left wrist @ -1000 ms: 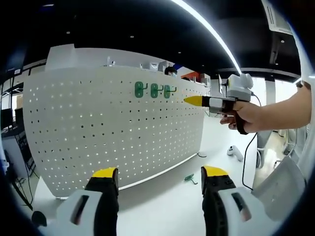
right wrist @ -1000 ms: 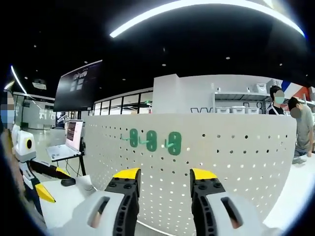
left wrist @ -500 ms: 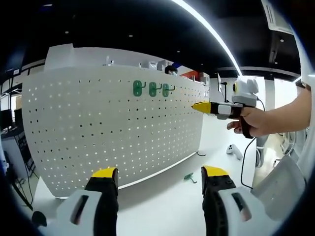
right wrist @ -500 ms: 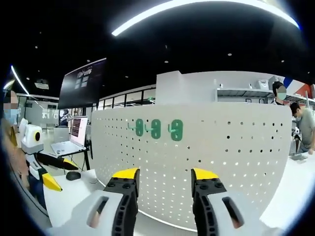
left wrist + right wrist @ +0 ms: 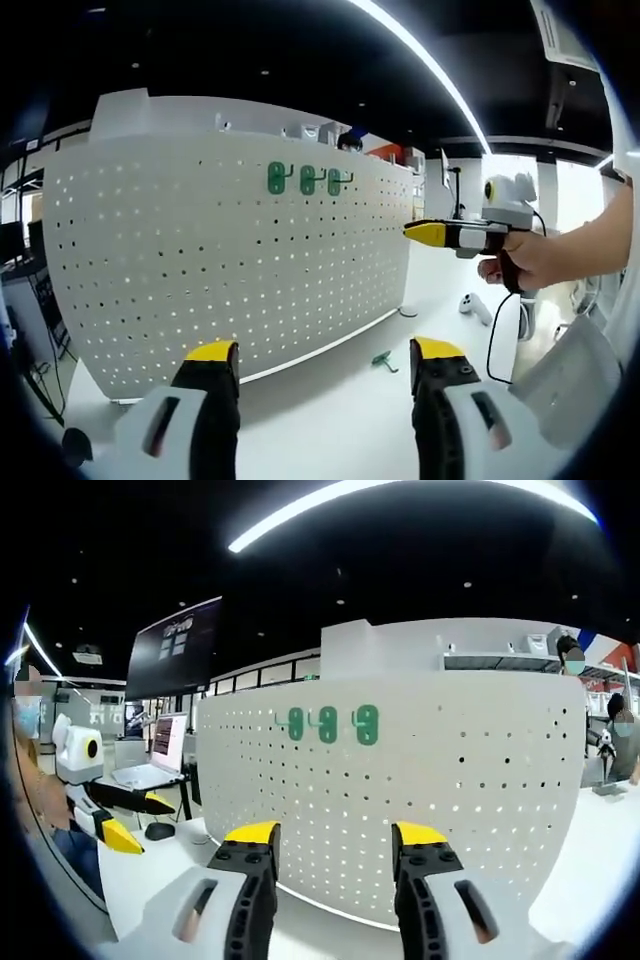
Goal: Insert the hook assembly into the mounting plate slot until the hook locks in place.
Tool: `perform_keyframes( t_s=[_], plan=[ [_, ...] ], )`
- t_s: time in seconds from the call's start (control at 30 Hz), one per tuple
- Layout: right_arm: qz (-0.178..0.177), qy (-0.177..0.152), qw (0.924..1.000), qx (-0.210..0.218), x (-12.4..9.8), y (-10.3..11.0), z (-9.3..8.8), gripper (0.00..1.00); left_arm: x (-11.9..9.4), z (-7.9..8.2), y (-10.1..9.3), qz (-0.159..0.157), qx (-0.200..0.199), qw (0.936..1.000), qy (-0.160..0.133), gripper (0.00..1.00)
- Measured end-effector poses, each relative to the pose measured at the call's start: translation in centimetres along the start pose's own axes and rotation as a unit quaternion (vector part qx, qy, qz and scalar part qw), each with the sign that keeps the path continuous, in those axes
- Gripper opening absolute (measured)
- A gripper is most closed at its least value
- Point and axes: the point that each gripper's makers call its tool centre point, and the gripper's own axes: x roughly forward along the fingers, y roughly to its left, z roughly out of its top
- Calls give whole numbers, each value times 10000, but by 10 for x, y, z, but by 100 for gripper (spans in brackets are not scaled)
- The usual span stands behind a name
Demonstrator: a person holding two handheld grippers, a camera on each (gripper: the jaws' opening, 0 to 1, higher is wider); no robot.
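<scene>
At the bottom of the left gripper view, the left hand-held gripper [image 5: 325, 362] has two black jaws capped with yellow tips, rising from pale grey housings with dark oval slots. The right hand-held gripper [image 5: 332, 848] looks the same in its own view. At right centre of the left gripper view, a hand [image 5: 528, 262] grips a black handle trailing a black cable [image 5: 497, 340].

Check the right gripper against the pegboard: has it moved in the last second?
Yes. In the left gripper view the right gripper has pulled back and down, away from the green hooks on the white pegboard; its tip now sits off the board's right edge.
</scene>
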Motion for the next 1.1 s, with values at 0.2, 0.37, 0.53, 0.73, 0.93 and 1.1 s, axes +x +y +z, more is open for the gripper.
perform_keyframes(
  t_s=[0.2, 0.37, 0.53, 0.73, 0.93, 1.1],
  plan=[
    [46, 72, 10000, -2, -7, 3, -7, 47, -1, -3, -2, -13, 15, 10000, 14, 73],
    [88, 126, 9998, 136, -16, 8, -16, 48, -3, -7, -1, -20, -9, 10000, 49, 73],
    [122, 156, 9997, 165, -22, 11, -22, 50, -5, -11, 0, 3, -64, 10000, 52, 74],
    [104, 242, 9994, 202, -33, 11, -31, 51, -8, -14, -1, -23, -56, 9999, 83, 75],
    [87, 291, 9992, 247, -43, 11, -37, 51, -12, -20, -1, -30, -82, 9999, 102, 75],
    [60, 339, 9990, 288, -52, 13, -44, 52, -17, -24, 0, 23, -66, 9999, 111, 76]
  ],
)
